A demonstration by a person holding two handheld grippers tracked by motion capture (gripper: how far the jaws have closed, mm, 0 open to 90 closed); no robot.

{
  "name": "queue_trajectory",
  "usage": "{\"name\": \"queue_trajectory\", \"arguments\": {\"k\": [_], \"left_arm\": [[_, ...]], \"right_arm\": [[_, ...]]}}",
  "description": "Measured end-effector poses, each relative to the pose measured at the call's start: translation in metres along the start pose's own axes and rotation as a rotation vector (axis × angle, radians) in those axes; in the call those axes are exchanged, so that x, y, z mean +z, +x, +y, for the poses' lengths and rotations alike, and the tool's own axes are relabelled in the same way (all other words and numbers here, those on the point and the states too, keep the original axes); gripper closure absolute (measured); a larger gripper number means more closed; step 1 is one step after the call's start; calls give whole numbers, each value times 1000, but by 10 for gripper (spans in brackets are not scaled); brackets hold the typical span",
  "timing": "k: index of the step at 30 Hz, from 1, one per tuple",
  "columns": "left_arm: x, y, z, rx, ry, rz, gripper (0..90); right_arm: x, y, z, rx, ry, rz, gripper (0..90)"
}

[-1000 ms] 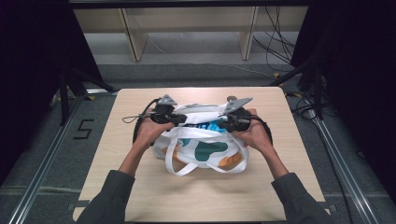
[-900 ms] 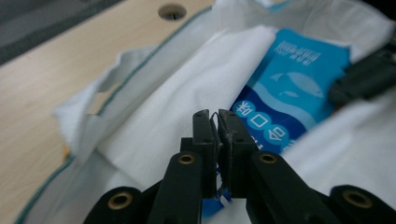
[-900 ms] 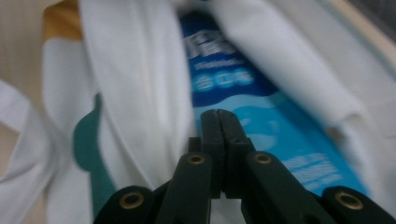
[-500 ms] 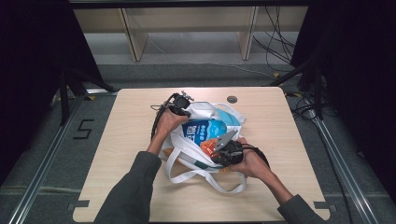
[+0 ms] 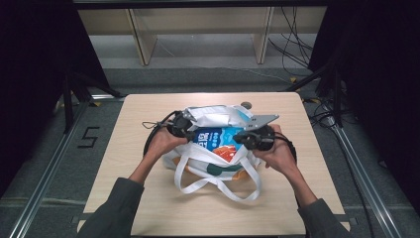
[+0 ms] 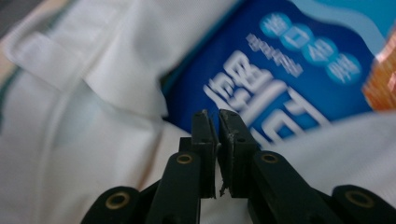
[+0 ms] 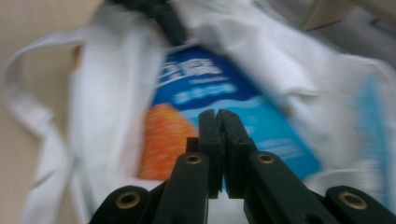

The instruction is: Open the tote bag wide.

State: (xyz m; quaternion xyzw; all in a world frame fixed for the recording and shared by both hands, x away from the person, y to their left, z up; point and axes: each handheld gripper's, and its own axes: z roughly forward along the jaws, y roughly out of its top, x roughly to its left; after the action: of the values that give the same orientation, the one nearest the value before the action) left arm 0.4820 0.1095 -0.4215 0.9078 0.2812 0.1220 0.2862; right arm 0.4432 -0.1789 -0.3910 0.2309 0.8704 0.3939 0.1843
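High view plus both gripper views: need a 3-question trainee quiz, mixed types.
1. True or false: the blue packet lies inside the white bag.
2. The left gripper is: A) wide open B) nearly shut C) clamped on a bottle.
3. What colour patch sits beside the blue on the packet, seen past the right gripper?

Key: 1 true; 2 B; 3 orange.
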Motion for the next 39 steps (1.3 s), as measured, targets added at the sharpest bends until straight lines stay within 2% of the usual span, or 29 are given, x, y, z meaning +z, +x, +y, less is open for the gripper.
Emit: {"name": "queue_trajectory", "arguments": {"k": [1,2,3,4,5,6,7,10,11,12,14,16,18,19,20,22,23,24,25,27,29,30,31,32,35,36,37,38,39], "left_arm": [[-3,-4,-4,19,4,2,858],[-6,-7,-9,46,13,2,858],[-8,-11,-14,61,23,6,862],[-8,-14,-20,71,33,13,862],[-9,-15,-26,82,38,4,867],[-8,-13,-32,79,26,-10,873],[-7,-11,-39,49,10,-27,885],[-8,-5,-53,9,-41,-65,892],[-8,-7,-55,-21,-54,-62,892],[-9,-6,-55,11,-49,-68,892],[-9,-9,-54,4,-39,-55,892],[-10,-11,-51,22,-27,-37,892],[-13,-10,-48,22,-25,-30,874],[-14,-10,-47,5,-41,-27,860],[-17,-8,-44,1,-71,-9,842],[-20,-5,-41,-26,-116,16,837],[-22,0,-39,-22,-132,32,832],[-21,2,-37,-68,-163,53,828],[-22,6,-35,-76,-178,39,828],[-21,13,-30,-97,-194,42,815],[-18,16,-26,-117,-178,76,818],[-17,19,-26,-108,-170,89,819],[-16,24,-28,-134,-171,91,821],[-16,28,-30,-135,-168,100,824],[-17,46,-45,-163,-139,180,856],[-17,50,-49,-174,-138,180,862],[-16,52,-53,-198,-149,147,878],[-14,52,-55,-203,-148,141,880],[-10,50,-55,-199,-135,159,882]], "right_arm": [[2,-15,0,29,7,-39,900],[2,-15,0,29,7,-39,900],[7,-29,-4,51,39,-87,900],[7,-29,-4,51,39,-87,900],[10,-34,-7,59,72,-106,900],[14,-38,-10,55,118,-131,900],[19,-43,-15,52,145,-160,900],[40,-53,-37,94,226,-158,900],[51,-55,-50,115,257,-145,900],[51,-55,-50,115,257,-145,900],[63,-56,-61,122,271,-125,900],[64,-56,-61,134,299,-108,900],[58,-55,-55,122,266,-140,900],[51,-54,-51,128,241,-141,900],[37,-52,-42,115,183,-145,900],[28,-50,-36,111,157,-135,900],[22,-46,-32,116,121,-118,900],[17,-43,-27,81,72,-90,900],[13,-37,-23,80,34,-64,900],[9,-24,-17,66,19,9,900],[12,-14,-14,34,39,65,900],[13,-8,-15,20,67,83,900],[14,-5,-16,-3,71,87,900],[13,-1,-20,-20,93,99,900],[9,8,-32,-10,135,115,900],[9,12,-38,-22,148,122,900],[10,16,-42,-20,163,134,900],[13,20,-46,-30,169,124,900],[13,21,-46,-35,170,120,900]]}}
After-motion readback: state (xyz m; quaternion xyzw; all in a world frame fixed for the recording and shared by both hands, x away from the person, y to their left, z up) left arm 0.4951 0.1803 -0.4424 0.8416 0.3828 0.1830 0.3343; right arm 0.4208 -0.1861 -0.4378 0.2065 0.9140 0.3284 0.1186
